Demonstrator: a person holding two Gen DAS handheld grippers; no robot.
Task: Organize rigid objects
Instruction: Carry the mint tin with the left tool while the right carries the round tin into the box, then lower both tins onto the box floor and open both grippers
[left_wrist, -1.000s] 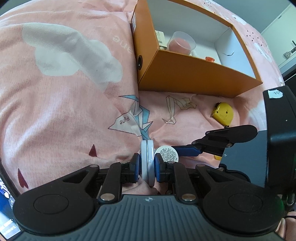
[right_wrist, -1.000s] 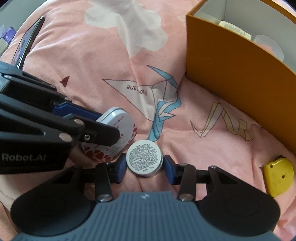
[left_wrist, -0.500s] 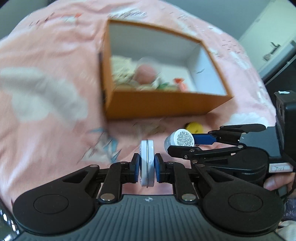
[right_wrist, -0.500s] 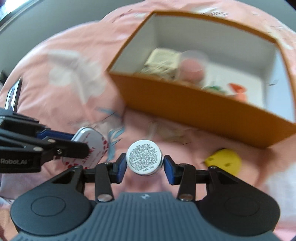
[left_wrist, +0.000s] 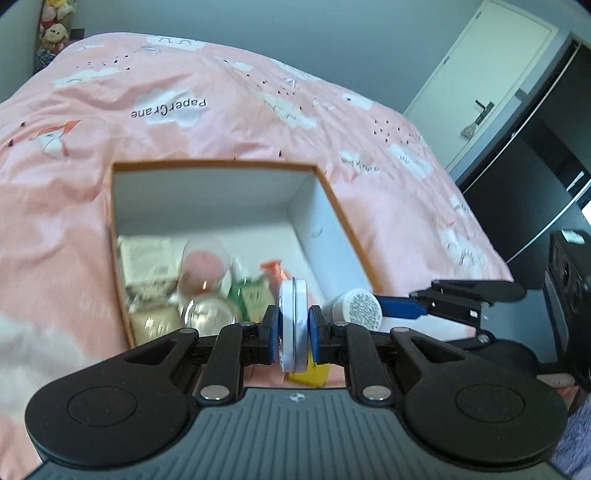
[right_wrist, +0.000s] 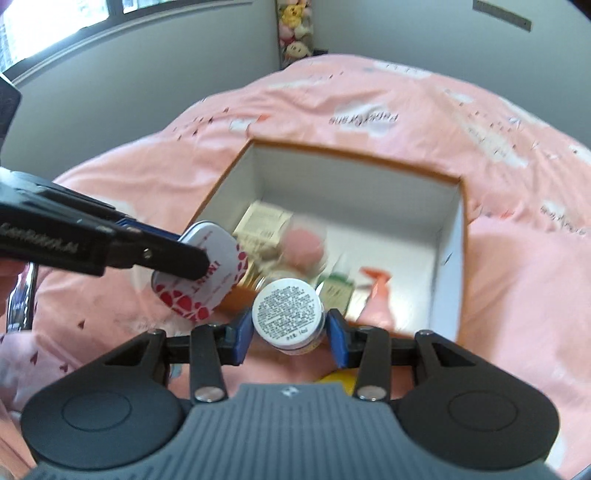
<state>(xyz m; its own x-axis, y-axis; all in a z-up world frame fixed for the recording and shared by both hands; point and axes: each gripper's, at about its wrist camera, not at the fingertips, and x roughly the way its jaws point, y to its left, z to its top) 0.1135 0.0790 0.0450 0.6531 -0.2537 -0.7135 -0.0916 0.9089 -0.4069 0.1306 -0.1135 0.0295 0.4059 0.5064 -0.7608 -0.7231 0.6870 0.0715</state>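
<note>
My left gripper is shut on a flat white tin held on edge; in the right wrist view the same tin shows red heart marks. My right gripper is shut on a small round white jar, whose label faces the camera; that jar also shows at the right of the left wrist view. Both grippers hang above the near wall of an open orange box with a white inside, lying on the pink bedspread.
Inside the box lie a paper packet, a clear cup with something pink, a green pack and an orange item. A yellow tape measure lies under the grippers. Dark furniture stands to the right; plush toys are beyond.
Both grippers have risen from the bedspread with the tin and the jar and moved toward the box, whose inside now shows from above. The tape measure has slipped beneath the grippers.
</note>
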